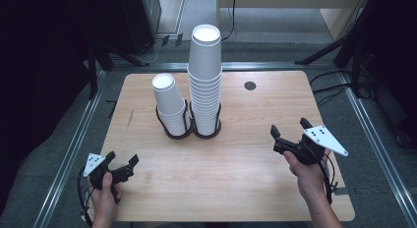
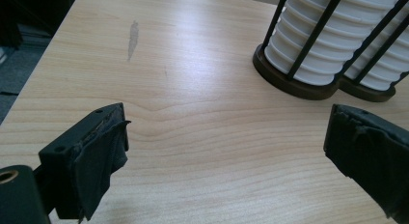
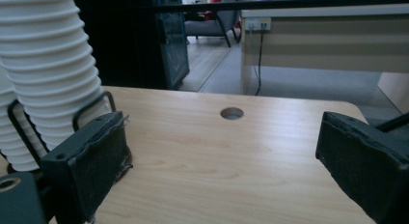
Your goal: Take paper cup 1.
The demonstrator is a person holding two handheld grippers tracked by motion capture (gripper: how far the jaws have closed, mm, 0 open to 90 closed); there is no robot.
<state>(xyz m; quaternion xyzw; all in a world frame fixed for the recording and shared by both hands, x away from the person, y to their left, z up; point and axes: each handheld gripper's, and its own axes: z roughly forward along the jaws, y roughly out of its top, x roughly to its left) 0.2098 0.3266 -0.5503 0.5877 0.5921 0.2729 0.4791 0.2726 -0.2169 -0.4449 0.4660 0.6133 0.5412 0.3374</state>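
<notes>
Two stacks of white paper cups stood in black wire holders at the far centre of the wooden surface (image 1: 236, 184): a short stack (image 1: 169, 102) on the left and a tall stack (image 1: 204, 78) touching it on the right. The left claw (image 1: 122, 161) and right claw (image 1: 290, 129), both spread and holding nothing, sat near the front corners, well apart from the cups.

Overhead light brightens the wooden table (image 1: 236, 154) evenly, while the surrounding floor and left side fall into deep shadow. A soft sheen marks the tabletop in the left gripper view. In both gripper views, the near black jaws appear slightly soft.
</notes>
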